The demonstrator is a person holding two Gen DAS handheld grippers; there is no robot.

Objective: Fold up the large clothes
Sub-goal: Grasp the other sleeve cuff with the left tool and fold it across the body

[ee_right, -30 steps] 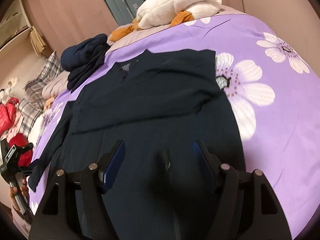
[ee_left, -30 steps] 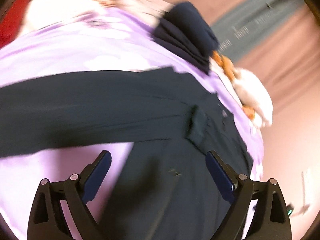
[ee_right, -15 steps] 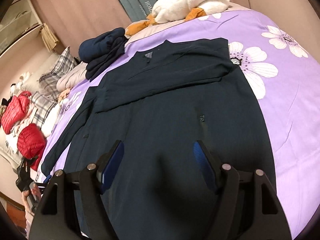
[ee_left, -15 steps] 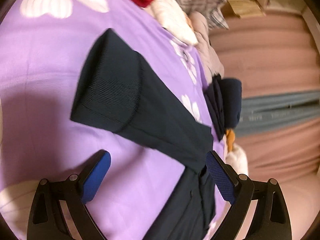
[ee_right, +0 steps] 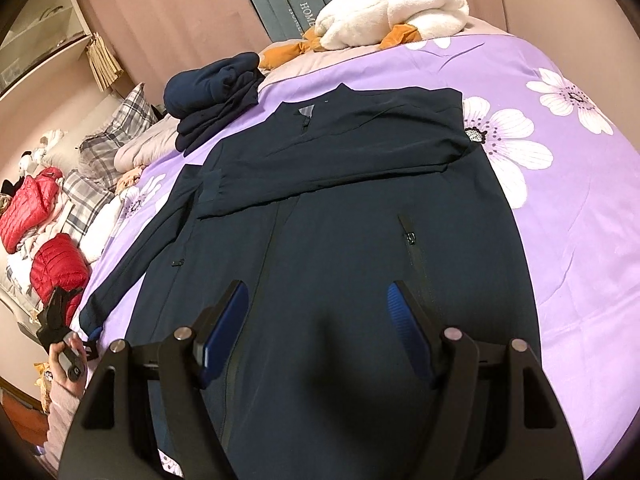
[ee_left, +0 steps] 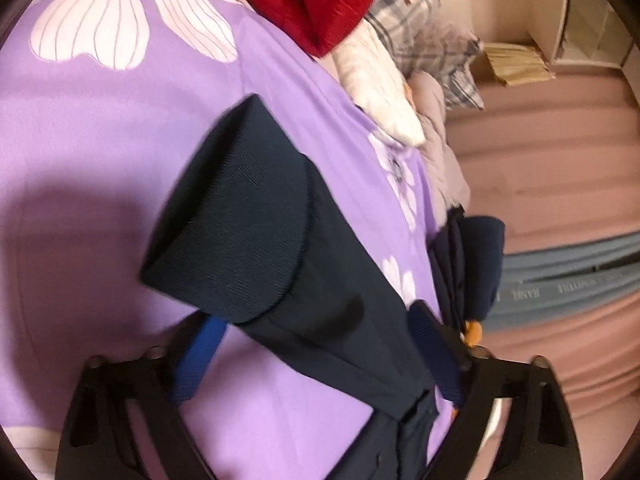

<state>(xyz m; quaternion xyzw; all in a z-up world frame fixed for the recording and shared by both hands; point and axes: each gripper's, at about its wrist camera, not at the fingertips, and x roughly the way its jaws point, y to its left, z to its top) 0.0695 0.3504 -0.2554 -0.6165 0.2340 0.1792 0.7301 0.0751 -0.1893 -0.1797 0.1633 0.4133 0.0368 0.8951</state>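
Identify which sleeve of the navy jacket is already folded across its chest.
The sleeve on the flower-print side lies across the chest; the other sleeve stretches out over the purple bedspread.

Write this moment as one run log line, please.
garment: navy jacket flat on purple bedsheet | left gripper: closing around sleeve | right gripper: open above hem

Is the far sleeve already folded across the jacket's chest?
Yes. In the right wrist view, that sleeve lies across the upper front of the navy jacket, its cuff toward the other shoulder.
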